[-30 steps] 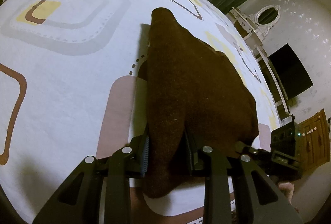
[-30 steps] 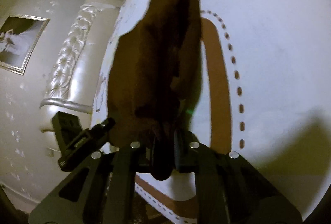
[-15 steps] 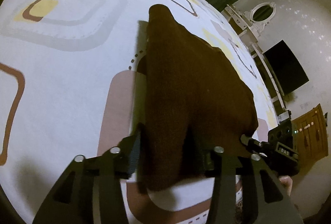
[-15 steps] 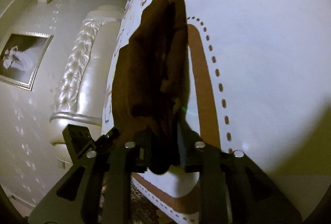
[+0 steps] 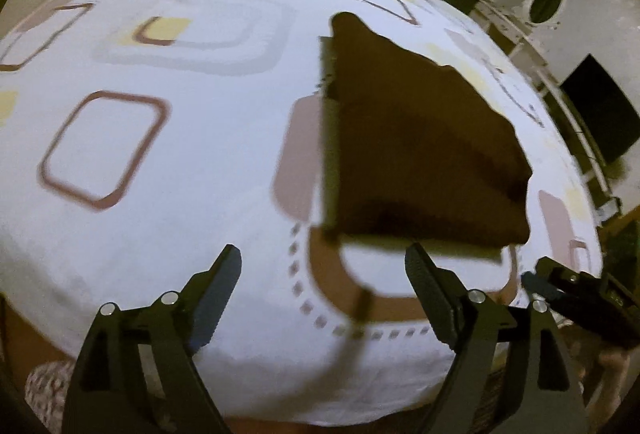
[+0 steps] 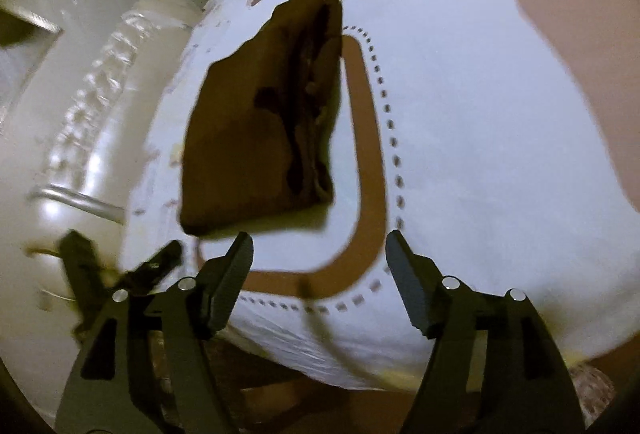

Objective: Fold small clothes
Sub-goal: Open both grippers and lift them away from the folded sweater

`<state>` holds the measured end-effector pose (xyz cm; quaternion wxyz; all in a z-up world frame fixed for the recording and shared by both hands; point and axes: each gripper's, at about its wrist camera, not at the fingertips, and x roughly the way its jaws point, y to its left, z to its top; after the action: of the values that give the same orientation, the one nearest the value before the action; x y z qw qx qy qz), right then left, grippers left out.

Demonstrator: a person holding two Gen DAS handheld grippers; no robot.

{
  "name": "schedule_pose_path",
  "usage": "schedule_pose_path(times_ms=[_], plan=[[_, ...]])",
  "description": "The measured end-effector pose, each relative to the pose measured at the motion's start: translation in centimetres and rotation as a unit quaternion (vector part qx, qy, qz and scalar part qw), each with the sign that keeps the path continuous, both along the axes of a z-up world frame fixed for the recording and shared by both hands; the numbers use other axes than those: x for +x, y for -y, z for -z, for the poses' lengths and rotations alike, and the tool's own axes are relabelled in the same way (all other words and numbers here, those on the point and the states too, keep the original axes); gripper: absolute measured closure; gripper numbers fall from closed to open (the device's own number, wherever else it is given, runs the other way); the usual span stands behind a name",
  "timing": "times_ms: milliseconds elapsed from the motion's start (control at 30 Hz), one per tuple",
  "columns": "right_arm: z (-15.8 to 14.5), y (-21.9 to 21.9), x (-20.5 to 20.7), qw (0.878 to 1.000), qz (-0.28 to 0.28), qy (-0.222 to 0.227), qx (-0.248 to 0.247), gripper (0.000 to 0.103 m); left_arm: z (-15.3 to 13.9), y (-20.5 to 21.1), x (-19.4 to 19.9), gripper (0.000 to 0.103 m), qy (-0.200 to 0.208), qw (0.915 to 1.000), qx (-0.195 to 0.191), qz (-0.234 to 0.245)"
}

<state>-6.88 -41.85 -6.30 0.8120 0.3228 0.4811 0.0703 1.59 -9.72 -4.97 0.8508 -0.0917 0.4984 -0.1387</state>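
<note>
brown cloth (image 5: pixel 424 153) lies folded flat on patterned bedsheet (image 5: pixel 200 193), just ahead of both tools. left gripper (image 5: pixel 324 298) and right gripper (image 6: pixel 320 274): jaws have just been opening, now wide, nothing between them, cloth released. step: fold laid down, letting go. next likely: pull clear, check edges square, or fetch another garment.

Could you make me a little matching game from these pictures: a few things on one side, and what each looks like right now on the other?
Things:
1. brown garment
2. left gripper
3. bedsheet
4. dark screen

States:
A. white, printed with rounded squares
B. jaws apart, nothing between them
C. folded, lying flat
D. standing by the wall, beyond the bed

Pairs: 1-C, 2-B, 3-A, 4-D
</note>
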Motion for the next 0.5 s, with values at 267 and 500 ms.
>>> schedule_pose_path(times_ms=[267,500], plan=[[-2.8,-2.9,-2.6,0.988,0.012,0.034,-0.148,0.028,-2.6,-0.4,-4.4,0.017,0.068,0.9945,0.078,0.011],[-3.4,-4.7,-2.4,0.986,0.010,0.046,-0.160,0.027,-4.0,0.8,-6.5,0.017,0.114,0.9876,0.101,0.039]])
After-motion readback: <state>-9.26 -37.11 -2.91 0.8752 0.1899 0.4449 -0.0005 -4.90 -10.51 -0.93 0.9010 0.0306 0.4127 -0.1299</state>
